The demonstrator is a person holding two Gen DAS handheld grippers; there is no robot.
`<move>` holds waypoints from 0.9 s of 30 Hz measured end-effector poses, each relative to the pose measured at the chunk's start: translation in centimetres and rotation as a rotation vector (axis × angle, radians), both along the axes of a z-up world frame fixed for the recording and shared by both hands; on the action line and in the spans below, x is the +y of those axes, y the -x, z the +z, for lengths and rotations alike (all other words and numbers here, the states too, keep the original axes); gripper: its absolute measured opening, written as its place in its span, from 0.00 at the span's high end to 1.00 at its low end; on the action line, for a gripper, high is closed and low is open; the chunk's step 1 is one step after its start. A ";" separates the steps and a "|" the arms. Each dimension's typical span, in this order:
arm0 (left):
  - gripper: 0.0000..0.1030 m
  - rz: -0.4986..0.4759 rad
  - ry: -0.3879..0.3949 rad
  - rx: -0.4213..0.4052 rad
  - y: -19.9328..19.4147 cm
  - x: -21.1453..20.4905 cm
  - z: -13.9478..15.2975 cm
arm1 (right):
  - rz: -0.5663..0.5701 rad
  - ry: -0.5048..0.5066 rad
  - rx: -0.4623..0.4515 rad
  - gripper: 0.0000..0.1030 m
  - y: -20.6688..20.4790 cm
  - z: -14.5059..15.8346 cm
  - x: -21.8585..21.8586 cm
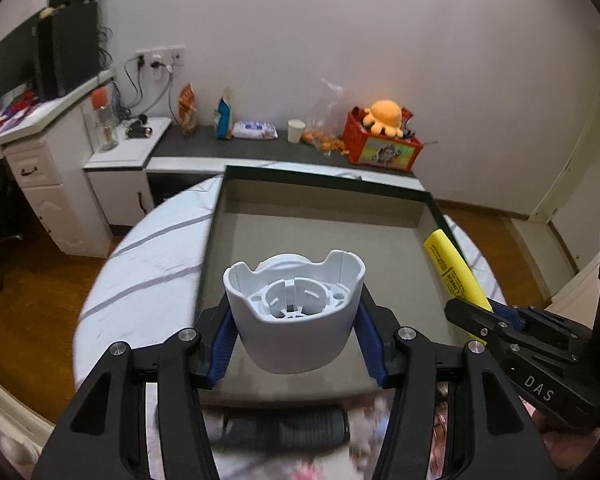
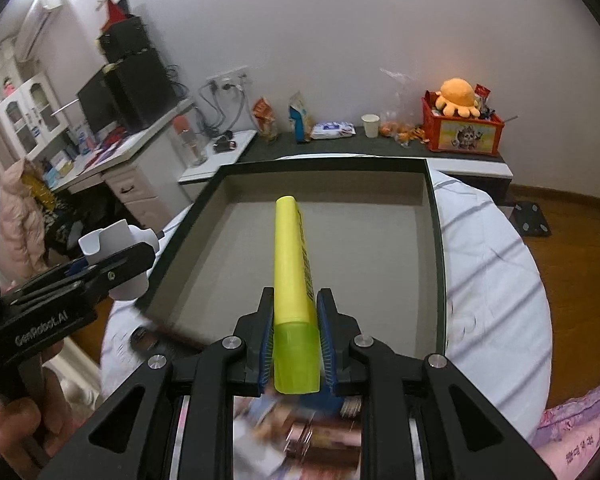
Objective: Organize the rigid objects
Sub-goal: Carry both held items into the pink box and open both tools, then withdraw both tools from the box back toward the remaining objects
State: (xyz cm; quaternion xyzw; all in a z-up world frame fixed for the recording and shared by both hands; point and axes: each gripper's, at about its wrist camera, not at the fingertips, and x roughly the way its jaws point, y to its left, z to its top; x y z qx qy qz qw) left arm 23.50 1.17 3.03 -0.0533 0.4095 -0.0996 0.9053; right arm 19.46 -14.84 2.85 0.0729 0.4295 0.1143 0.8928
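Observation:
My left gripper (image 1: 296,340) is shut on a white plastic cup-shaped part (image 1: 296,312), its blue pads pressing both sides, held above the near edge of a dark-rimmed box (image 1: 220,216) with a bare grey floor. My right gripper (image 2: 294,336) is shut on a yellow highlighter (image 2: 294,272) that points forward over the same box (image 2: 434,216). In the left wrist view the highlighter (image 1: 456,272) and the right gripper (image 1: 484,320) show at the right. In the right wrist view the white part (image 2: 116,240) and the left gripper (image 2: 112,272) show at the left, outside the box's left wall.
The box rests on a round table with a white striped cloth (image 1: 148,264). Blurred items lie below both grippers, a dark roller-like thing (image 1: 284,430) among them. Behind stands a low dark shelf (image 1: 260,148) with snacks, a paper cup and a red crate (image 1: 380,146) holding an orange plush.

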 end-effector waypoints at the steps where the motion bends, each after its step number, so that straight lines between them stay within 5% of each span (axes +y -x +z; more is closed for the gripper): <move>1: 0.48 -0.004 -0.008 0.013 -0.8 -0.4 -0.5 | -0.004 0.001 0.015 0.80 -0.8 -0.5 -0.1; 12: 0.46 -0.006 -0.092 0.155 -4.6 -2.1 -5.7 | 0.006 0.096 0.141 0.80 -4.6 -4.6 0.5; 16: 0.17 0.020 -0.117 0.131 -4.4 -2.0 -5.2 | -0.004 0.109 0.159 0.79 -4.9 -5.0 0.3; 18: 0.10 0.032 -0.122 0.110 -4.0 -1.7 -4.6 | -0.013 0.088 0.156 0.60 -4.6 -4.8 0.0; 19: 0.08 0.037 -0.124 0.102 -3.8 -1.6 -4.3 | -0.013 0.079 0.137 0.42 -4.4 -4.4 -0.1; 21: 0.07 0.050 -0.131 0.084 -3.1 -1.3 -3.4 | -0.021 0.064 0.069 0.27 -3.3 -2.9 -0.5; 27: 0.03 0.069 -0.184 0.020 0.3 -1.0 -0.3 | -0.051 -0.012 -0.058 0.22 1.5 1.0 -2.4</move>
